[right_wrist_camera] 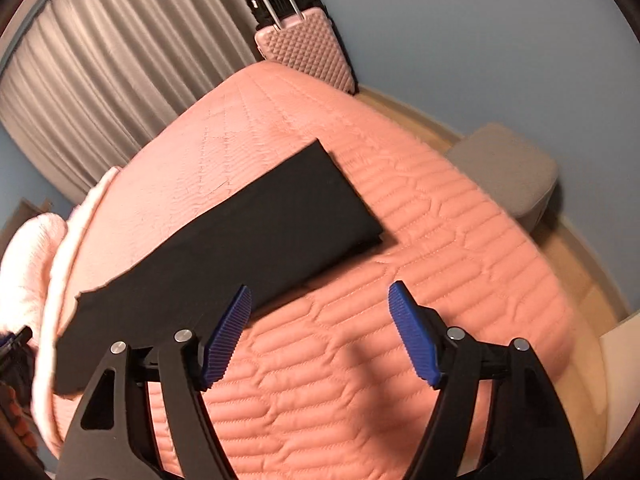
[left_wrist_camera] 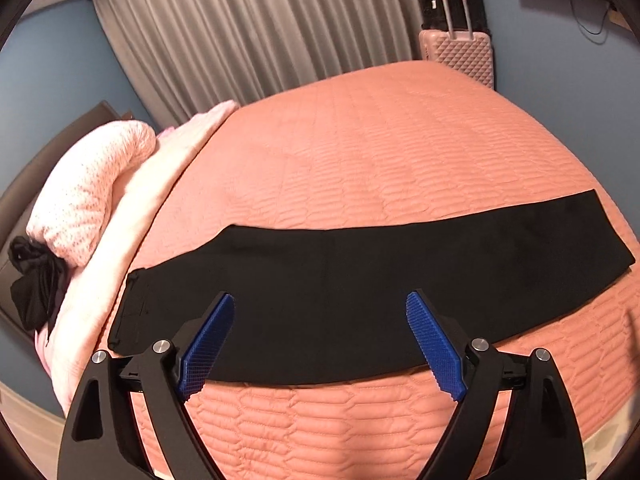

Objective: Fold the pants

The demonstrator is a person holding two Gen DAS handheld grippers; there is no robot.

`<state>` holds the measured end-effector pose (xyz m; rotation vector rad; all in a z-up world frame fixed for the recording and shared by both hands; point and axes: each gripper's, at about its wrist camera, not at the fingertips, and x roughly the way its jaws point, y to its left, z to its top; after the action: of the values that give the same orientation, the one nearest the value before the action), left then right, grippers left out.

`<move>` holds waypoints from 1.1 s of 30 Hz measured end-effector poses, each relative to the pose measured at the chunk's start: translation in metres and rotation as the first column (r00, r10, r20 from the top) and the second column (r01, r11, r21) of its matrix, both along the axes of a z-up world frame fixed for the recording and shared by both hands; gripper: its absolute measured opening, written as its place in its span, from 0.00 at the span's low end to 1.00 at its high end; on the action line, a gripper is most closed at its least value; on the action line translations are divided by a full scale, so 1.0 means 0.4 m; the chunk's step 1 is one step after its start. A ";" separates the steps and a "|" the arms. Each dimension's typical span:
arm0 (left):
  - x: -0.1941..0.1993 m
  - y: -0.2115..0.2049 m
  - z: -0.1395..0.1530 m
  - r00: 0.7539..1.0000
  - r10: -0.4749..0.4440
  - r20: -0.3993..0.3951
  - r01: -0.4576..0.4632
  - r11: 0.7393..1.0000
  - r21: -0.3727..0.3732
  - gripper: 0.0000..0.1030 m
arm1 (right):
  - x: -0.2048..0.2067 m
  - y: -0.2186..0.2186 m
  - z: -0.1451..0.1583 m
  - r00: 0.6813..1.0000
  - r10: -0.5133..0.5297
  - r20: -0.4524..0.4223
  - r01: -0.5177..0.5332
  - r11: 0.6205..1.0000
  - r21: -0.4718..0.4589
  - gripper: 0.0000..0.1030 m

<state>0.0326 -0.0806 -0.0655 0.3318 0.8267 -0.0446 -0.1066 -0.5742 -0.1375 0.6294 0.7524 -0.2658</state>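
Pants [left_wrist_camera: 360,280] lie flat on the bed [left_wrist_camera: 380,140], black against the salmon quilted bedspread, stretched in one long narrow band parallel to the bed's near edge. The band looks about one leg wide, so I judge the lengthwise fold, leg over leg, to be done already. The waistband end [left_wrist_camera: 128,308] sits near the bed's left edge, close to the pink pillow [left_wrist_camera: 92,188] and the pale folded blanket [left_wrist_camera: 160,168] there; the hem end [right_wrist_camera: 344,196] reaches toward the right side of the bed.

The left tool [left_wrist_camera: 320,320] hovers over the near long edge of the pants, toward the waist half, its blue pads spread wide and holding nothing. The right tool [right_wrist_camera: 320,312] hangs above the bedspread just beside the near edge of the pants, also spread wide and empty; its left pad overlaps the black cloth in its view, but whether it touches I cannot tell.

What seems left are the crosswise folds: bringing the hem end over toward the waistband, likely once or twice, then smoothing the stack. Neither tool has yet taken hold of an end, so that stage has not begun. The cloth lies smooth with no visible bunching, which should make the next fold clean.

A pink suitcase [right_wrist_camera: 308,48] stands beyond the bed's far corner, by the grey curtain [left_wrist_camera: 260,28].
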 end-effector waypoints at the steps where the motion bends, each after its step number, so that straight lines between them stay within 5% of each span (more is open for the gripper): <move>1: -0.002 -0.012 0.001 1.000 -0.008 -0.002 0.008 1.000 -0.007 0.83 | 0.041 -0.007 -0.015 1.000 -0.004 0.014 0.004 0.999 0.045 0.68; 6: 0.013 -0.037 -0.030 0.999 0.001 -0.045 -0.001 1.000 -0.009 0.83 | 0.124 -0.019 -0.143 0.999 0.010 0.046 -0.018 0.984 0.179 0.69; 12: 0.048 -0.017 -0.106 0.989 0.055 -0.135 -0.052 0.998 0.027 0.83 | 0.159 -0.029 -0.174 0.987 -0.023 0.160 -0.017 0.970 0.243 0.69; 17: 0.069 0.025 -0.164 0.976 0.124 -0.177 -0.116 0.992 0.052 0.83 | 0.213 -0.040 -0.175 0.986 0.005 0.167 -0.043 0.974 0.224 0.67; 19: 0.081 0.053 -0.183 0.966 0.155 -0.205 -0.149 0.988 0.043 0.83 | 0.233 -0.037 -0.175 0.989 0.002 0.146 -0.031 0.980 0.195 0.45; 20: 0.089 0.076 -0.196 0.956 0.179 -0.231 -0.177 0.984 0.031 0.83 | 0.241 -0.038 -0.178 0.992 -0.006 0.123 -0.017 0.983 0.185 0.23; 23: 0.109 0.154 -0.223 0.922 0.248 -0.296 -0.264 0.965 -0.012 0.83 | 0.260 -0.052 -0.196 0.994 -0.021 0.105 -0.005 0.969 0.246 0.12; 28: 0.111 0.281 -0.231 0.899 0.317 -0.301 -0.344 0.938 -0.037 0.83 | 0.290 0.009 -0.079 0.988 0.013 0.157 -0.046 0.977 0.208 0.11; 33: 0.104 0.392 -0.219 0.906 0.353 -0.234 -0.365 0.931 -0.012 0.83 | 0.427 0.264 0.092 0.947 0.263 0.187 -0.279 0.958 0.065 0.11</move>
<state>0.0742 0.0760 -0.1530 0.1176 1.1033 0.2438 0.0640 -0.4686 -0.1007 0.6182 0.6733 0.0778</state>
